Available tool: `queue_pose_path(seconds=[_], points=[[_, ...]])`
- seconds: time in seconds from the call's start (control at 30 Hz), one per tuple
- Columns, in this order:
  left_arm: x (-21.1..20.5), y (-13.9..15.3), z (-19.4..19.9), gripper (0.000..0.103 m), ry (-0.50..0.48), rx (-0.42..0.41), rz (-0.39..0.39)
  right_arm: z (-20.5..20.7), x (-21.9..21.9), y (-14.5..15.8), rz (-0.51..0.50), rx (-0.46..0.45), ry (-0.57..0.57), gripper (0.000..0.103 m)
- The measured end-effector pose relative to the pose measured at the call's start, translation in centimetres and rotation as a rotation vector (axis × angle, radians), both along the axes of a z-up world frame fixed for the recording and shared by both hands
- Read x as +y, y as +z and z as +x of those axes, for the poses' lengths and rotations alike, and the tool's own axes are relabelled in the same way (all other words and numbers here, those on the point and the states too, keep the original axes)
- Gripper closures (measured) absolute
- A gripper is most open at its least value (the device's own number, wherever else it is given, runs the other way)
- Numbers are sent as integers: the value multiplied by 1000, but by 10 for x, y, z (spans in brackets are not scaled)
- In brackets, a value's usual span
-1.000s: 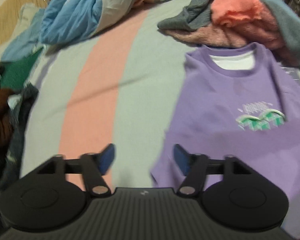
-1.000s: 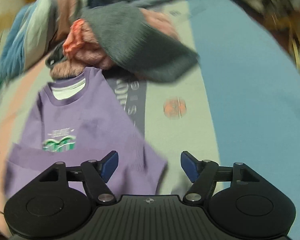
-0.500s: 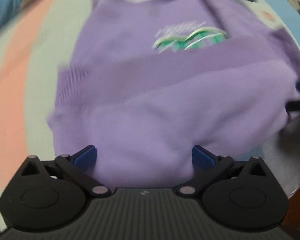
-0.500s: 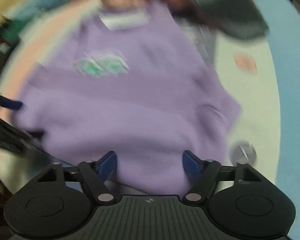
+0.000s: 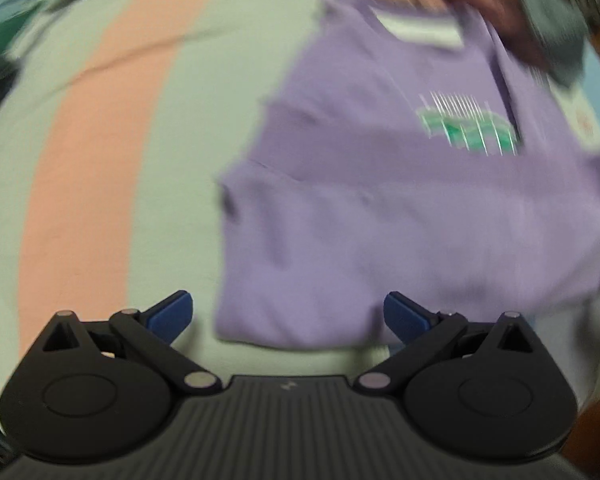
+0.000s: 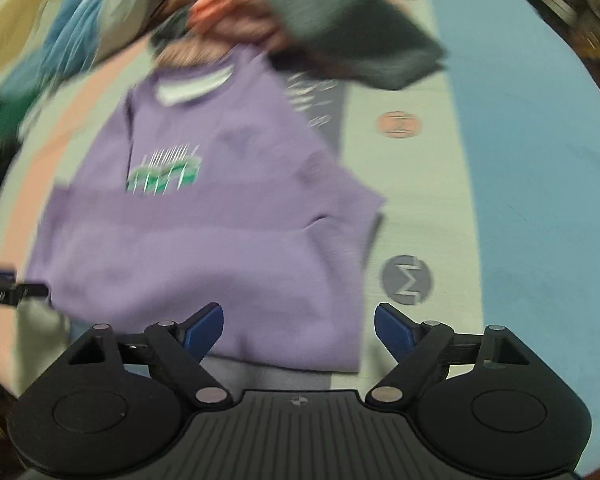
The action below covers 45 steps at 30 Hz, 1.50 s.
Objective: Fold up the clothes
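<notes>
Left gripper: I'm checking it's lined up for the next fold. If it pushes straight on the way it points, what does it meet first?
Probably the near hem of the purple sweatshirt, lying between the open left gripper jaws; depth is unclear through the blur.

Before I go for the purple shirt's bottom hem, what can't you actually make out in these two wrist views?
- purple shirt print: motion blur smears the lettering in both views.
- Hem under right gripper: the gripper body covers it.
- Clothes pile: blurred and cut by the top edge.
- Left gripper: whether it touches the cloth is unclear.
</notes>
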<state>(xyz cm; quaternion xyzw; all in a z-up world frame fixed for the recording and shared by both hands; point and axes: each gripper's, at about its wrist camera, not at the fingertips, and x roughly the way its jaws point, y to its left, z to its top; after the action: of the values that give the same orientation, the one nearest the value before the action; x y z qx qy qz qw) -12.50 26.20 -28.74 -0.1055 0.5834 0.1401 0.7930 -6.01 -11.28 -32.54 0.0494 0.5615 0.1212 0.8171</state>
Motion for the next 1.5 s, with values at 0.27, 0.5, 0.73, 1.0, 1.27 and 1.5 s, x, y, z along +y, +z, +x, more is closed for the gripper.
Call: queue_pose_path(seconds=[0.27,0.5,0.73,1.0,1.27,1.5], points=[[41,24,73,0,-140,-79,-23,48,7,29,67,-99,18,19],[49,10,197,0,-620,-75,-102,149,69,24,84,-106,327,16],[70,-31,273,1,-693,-70,-265,219,102,-6,17,-128,432,17],[80,-62,294,1,-752,-65,-352,259,111,-43,98,-135,408,17],[84,-68,305,4,-590,-92,-364,271,129,-71,136,-89,403,4],[64,-63,296,85,-635,-117,-275,259,138,-67,83,-136,402,59]])
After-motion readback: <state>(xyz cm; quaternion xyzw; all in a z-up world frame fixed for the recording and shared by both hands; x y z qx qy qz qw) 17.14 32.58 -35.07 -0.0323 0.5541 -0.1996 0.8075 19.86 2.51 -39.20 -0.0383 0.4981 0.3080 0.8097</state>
